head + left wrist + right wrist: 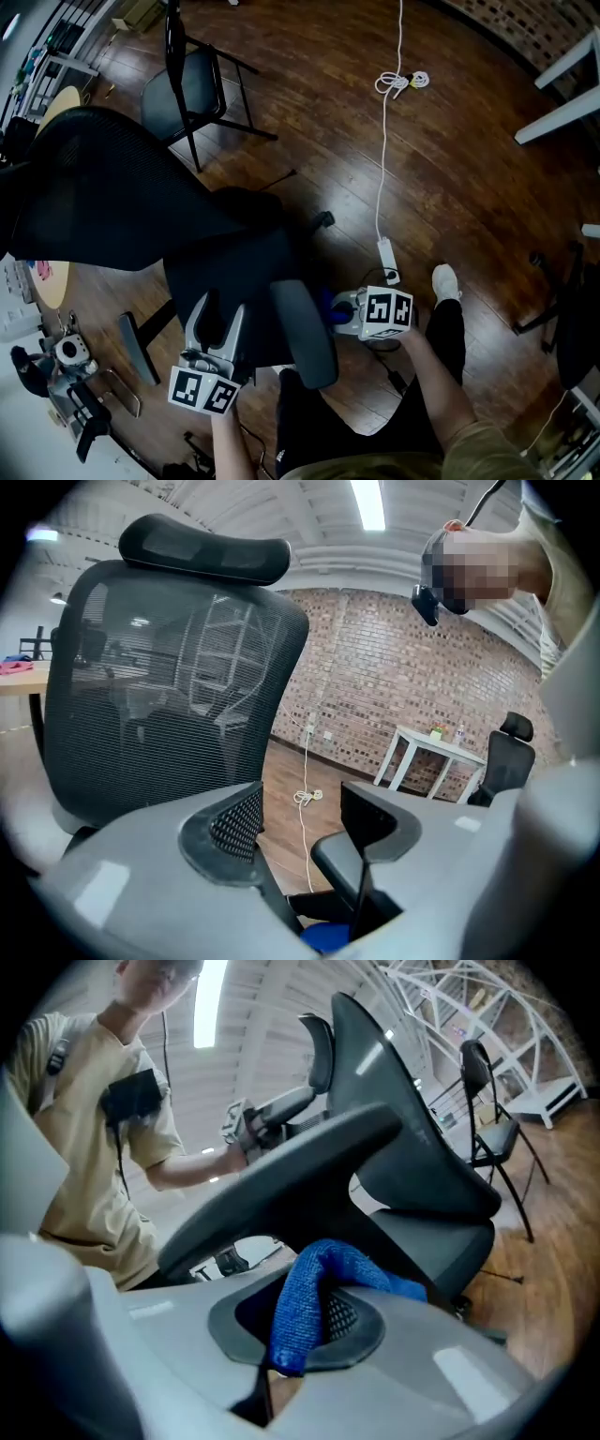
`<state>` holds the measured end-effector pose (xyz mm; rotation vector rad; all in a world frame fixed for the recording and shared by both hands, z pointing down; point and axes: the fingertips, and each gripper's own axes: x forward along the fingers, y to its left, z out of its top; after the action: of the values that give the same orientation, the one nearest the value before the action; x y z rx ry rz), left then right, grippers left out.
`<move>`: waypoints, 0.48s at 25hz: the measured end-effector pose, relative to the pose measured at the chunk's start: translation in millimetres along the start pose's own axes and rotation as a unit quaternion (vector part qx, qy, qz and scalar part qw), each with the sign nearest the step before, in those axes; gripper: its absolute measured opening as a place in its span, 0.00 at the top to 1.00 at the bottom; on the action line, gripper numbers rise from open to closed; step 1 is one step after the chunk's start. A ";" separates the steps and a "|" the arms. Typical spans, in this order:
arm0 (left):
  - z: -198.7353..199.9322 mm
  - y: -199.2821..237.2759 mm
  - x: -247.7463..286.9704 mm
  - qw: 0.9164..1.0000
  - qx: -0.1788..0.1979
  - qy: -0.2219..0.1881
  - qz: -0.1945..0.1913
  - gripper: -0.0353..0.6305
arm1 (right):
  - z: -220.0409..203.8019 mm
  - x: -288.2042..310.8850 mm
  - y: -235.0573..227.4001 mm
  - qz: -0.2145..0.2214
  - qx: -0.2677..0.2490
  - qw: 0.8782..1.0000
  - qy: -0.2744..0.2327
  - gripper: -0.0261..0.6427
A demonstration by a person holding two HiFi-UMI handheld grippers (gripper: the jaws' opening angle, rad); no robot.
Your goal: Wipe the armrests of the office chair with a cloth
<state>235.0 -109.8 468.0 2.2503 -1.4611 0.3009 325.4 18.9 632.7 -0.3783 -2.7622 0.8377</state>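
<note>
Where the dark wood floor [450, 169] meets a brick wall [394, 686], a white surface [441, 747] stands with a few small items on it, and a strip light runs along the white ceiling. A folding chair [187, 89] stands beyond the office chair [122, 187], whose mesh back fills the left of the head view. A white cable [382, 159] trails across the floor to a power strip [387, 251], near the person's shoe [446, 281].

The left gripper [217, 319] sits over the near left edge of the seat. Its jaws stand apart with nothing between the pads; floor and cable show through the gap.

The right armrest [305, 333] lies between the two grippers and blocks most of the right one from the left. The right gripper [345, 309] is closed on a blue cloth [309, 1307], which is pinched between the jaws and folds over one pad. In the head view the cloth shows just beside the armrest's outer edge. In the right gripper view the armrest crosses close above it as a dark blurred bar. Whether cloth and armrest touch cannot be told.
</note>
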 end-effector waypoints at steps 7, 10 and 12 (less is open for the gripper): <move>-10.8 9.1 -8.9 1.000 -0.001 0.007 0.007 0.58 | -79.7 4.6 -104.3 -0.101 0.085 0.986 0.102 0.93; -19.4 12.9 -10.3 1.000 0.000 0.012 0.014 0.58 | -111.6 16.4 -143.8 -0.130 0.101 0.973 0.161 0.93; -28.2 11.1 -11.1 1.000 -0.005 0.021 0.011 0.58 | -126.1 22.9 -156.3 -0.144 0.127 0.966 0.174 0.93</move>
<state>221.8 -91.3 491.0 2.2096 -1.4629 0.3444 312.8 -35.4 827.0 -0.0634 -2.2789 0.9314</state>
